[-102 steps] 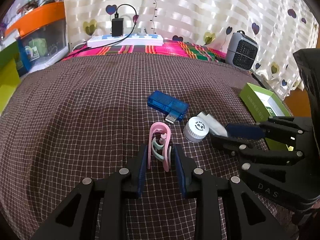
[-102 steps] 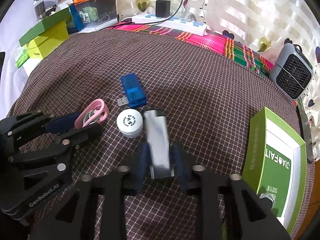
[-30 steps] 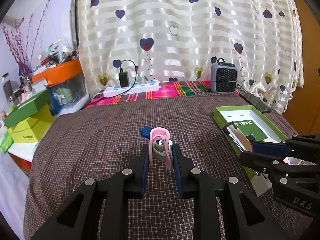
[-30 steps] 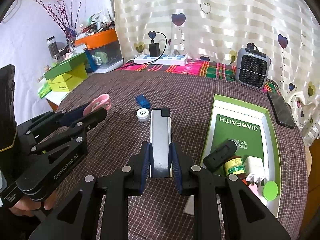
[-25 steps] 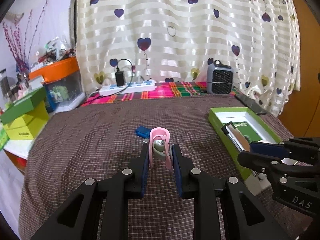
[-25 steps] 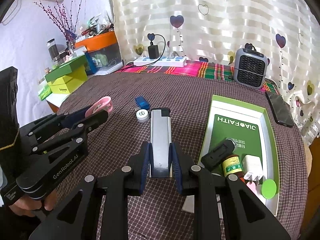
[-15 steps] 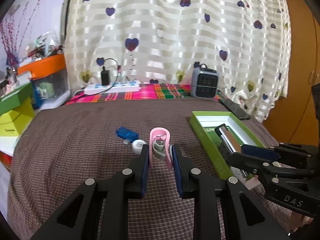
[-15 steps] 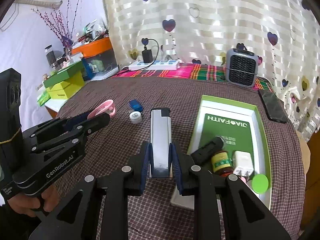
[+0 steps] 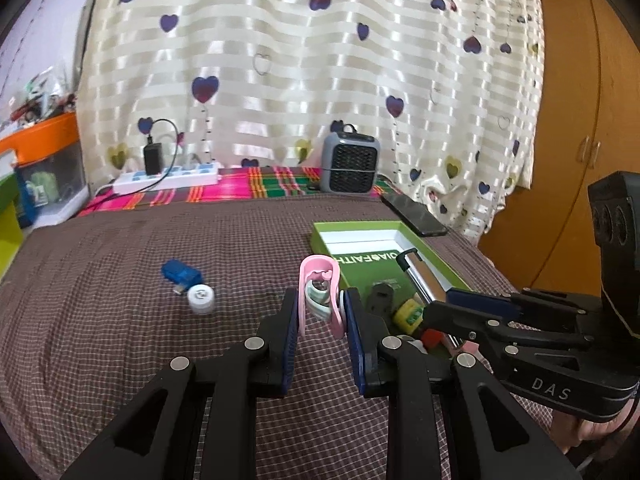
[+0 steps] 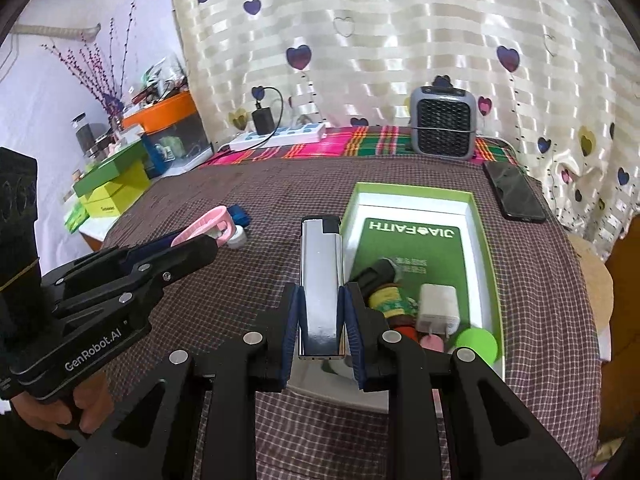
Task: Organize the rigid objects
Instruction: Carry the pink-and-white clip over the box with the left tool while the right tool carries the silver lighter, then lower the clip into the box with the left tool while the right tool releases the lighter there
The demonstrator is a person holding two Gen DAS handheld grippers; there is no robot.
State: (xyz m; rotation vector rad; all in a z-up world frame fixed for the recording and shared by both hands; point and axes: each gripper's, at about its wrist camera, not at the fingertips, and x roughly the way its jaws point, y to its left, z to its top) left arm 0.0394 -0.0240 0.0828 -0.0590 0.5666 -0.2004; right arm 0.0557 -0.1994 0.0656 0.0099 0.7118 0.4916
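Observation:
My left gripper (image 9: 320,304) is shut on a pink clip (image 9: 319,294) with a pale green part inside, held above the checked cloth just left of the green box (image 9: 394,227). My right gripper (image 10: 321,300) is shut on a silver lighter (image 10: 321,276) with a black top, held over the left rim of the green box (image 10: 482,232). Inside the box lie a black piece (image 10: 370,272), a yellow-labelled small bottle (image 10: 390,298), a white plug (image 10: 437,308) and a green disc (image 10: 478,345). A blue USB stick (image 9: 180,273) and a white cap (image 9: 201,299) rest on the cloth to the left.
A grey heater (image 10: 444,124), a white power strip (image 10: 280,136) with a black charger and a black phone (image 10: 514,192) lie along the back and right. Green and yellow boxes (image 10: 112,188) stand off the left edge. A hand (image 10: 80,404) grips the left tool.
Both grippers have been lifted off the cloth with the clip and the lighter and carried to the right, up to the green box. The USB stick and white cap stay behind.

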